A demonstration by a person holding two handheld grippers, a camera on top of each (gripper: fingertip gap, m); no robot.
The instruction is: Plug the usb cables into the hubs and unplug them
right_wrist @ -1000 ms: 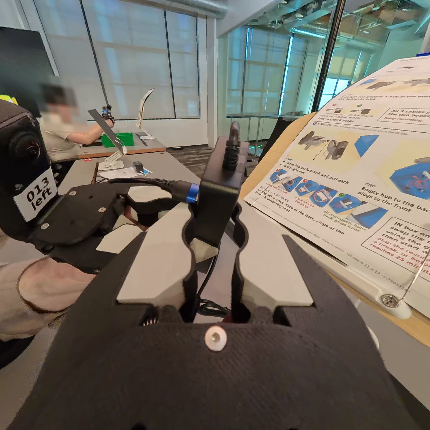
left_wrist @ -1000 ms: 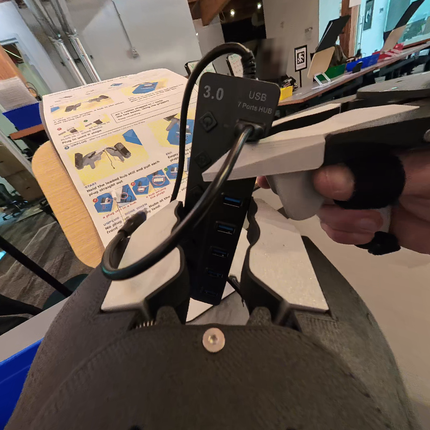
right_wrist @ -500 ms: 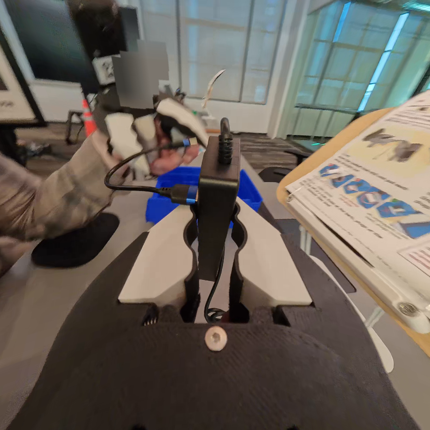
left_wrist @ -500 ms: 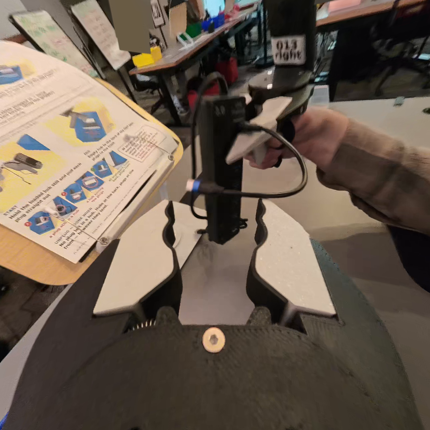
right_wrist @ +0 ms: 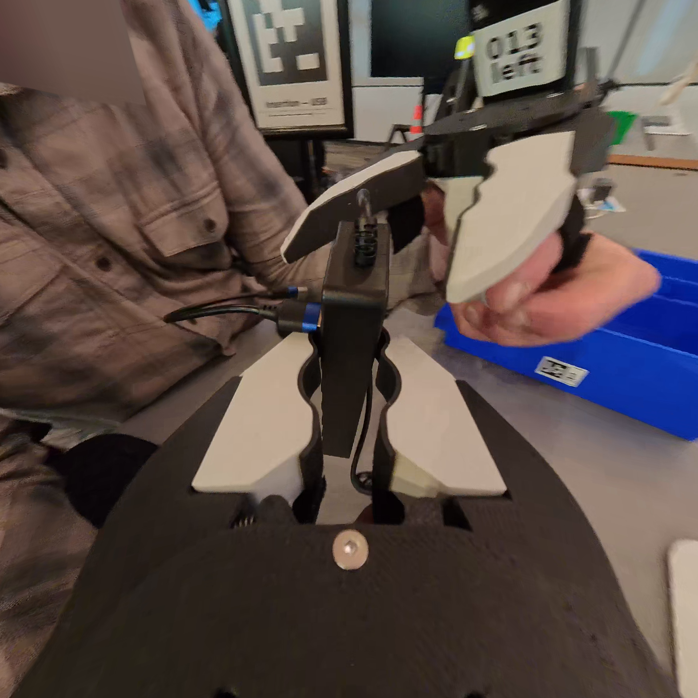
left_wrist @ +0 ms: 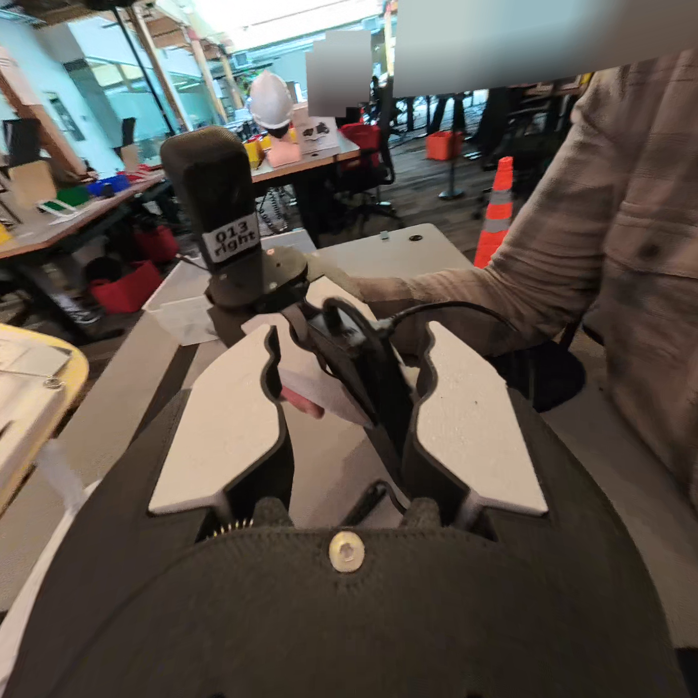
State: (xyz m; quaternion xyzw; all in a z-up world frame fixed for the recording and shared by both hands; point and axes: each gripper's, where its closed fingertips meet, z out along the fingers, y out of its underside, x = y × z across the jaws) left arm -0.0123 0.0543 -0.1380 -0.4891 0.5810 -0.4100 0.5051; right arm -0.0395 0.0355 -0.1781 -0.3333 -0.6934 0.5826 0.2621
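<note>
A person in a plaid shirt (right_wrist: pixel 113 211) works over a grey counter (right_wrist: pixel 566 453), a blue bin (right_wrist: pixel 623 362) lying toward its far right edge. The right gripper (right_wrist: pixel 349 381) pinches an upright black USB hub (right_wrist: pixel 353 340) between its fingers (right_wrist: pixel 272 408). The left gripper (right_wrist: pixel 377 234), fingers spread and empty, hovers at the hub's top end, where its own lead (right_wrist: pixel 364 226) emerges. One blue-ringed plug (right_wrist: pixel 302 316) sits seated in the hub's side; a second connector (right_wrist: pixel 296 291) hangs loose just above. The unplugging will likely go best if the hub is held rigid, the plug body gripped squarely, and pulled straight out.
</note>
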